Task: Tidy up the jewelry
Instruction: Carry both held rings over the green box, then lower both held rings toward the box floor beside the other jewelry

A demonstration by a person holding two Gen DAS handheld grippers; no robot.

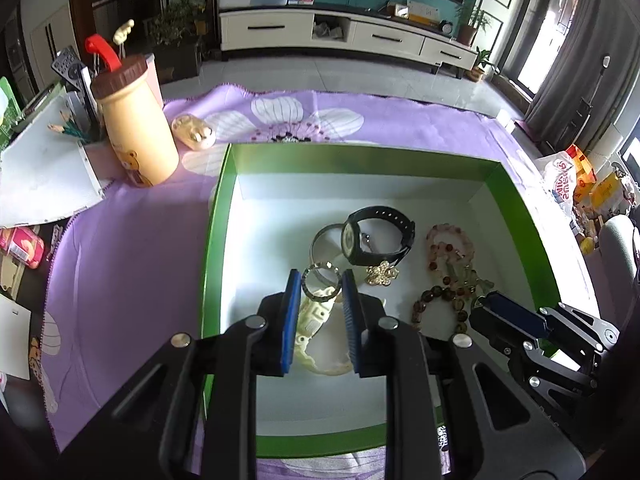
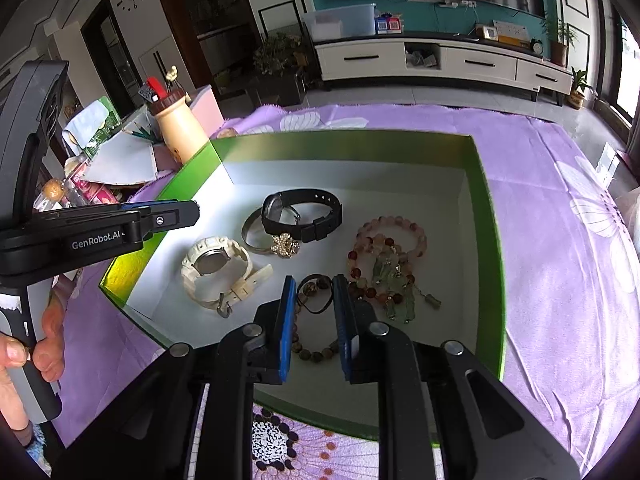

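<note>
A green box (image 1: pixel 224 208) (image 2: pixel 490 240) with a white floor holds the jewelry. In it lie a cream watch (image 1: pixel 316 316) (image 2: pixel 214 268), a black watch (image 1: pixel 380 236) (image 2: pixel 300 212), a silver bangle (image 1: pixel 326 240) (image 2: pixel 252 232), a gold brooch (image 1: pixel 382 274) (image 2: pixel 285 246), pink and brown bead bracelets (image 1: pixel 448 256) (image 2: pixel 384 256) and a dark bead bracelet (image 2: pixel 314 320). My left gripper (image 1: pixel 321 280) is open, its jaws either side of the cream watch. My right gripper (image 2: pixel 314 286) is open above the dark bead bracelet.
The box sits on a purple flowered cloth (image 1: pixel 120 240). A tan bear bottle (image 1: pixel 136 128), a pen holder (image 1: pixel 80 128) and papers stand at the left. Snack bags (image 1: pixel 580 176) lie at the right. The person's hand (image 2: pixel 24 344) holds the left gripper.
</note>
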